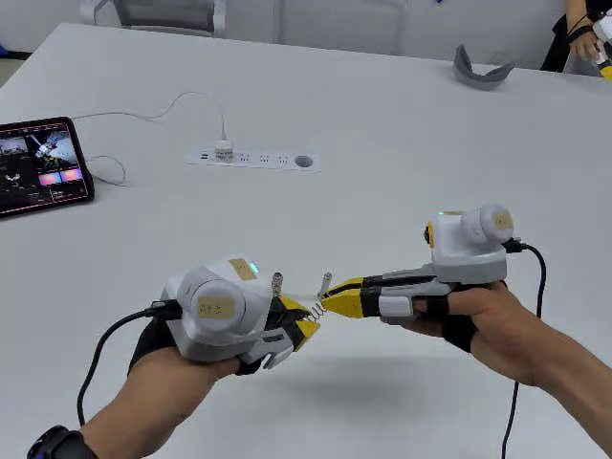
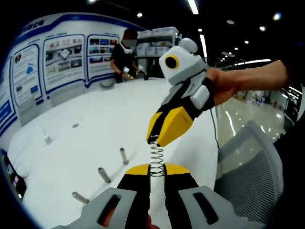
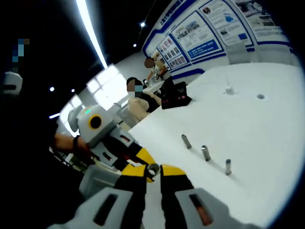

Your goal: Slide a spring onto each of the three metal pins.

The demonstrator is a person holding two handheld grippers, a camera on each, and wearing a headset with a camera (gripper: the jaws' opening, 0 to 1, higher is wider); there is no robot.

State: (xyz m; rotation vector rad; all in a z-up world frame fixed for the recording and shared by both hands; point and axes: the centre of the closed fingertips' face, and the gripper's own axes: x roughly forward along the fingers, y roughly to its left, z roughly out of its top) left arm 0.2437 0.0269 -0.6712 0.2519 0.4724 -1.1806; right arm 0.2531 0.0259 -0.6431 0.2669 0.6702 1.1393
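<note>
Head view looks down on a wide white tabletop (image 1: 402, 134) with a lit tablet (image 1: 43, 164) at its left edge, a power strip (image 1: 253, 158) with a white cable (image 1: 182, 98) plugged in, and a grey curved band (image 1: 481, 73) at the far side. Left gripper view has a wall of blue-trimmed posters (image 2: 62, 57), a person (image 2: 125, 57) at the far end, and a mesh chair (image 2: 248, 157) beside the tabletop; right gripper view shows strip lights (image 3: 88, 28) overhead. Three pins (image 2: 104, 174) stand in a row on the tabletop, beyond the grippers and apart from them. Held above the surface, the spring (image 2: 157, 160) spans tip to tip: the left tongs (image 2: 157, 169) are narrowed on one end, the right tongs (image 3: 152, 171) pinched on the other
</note>
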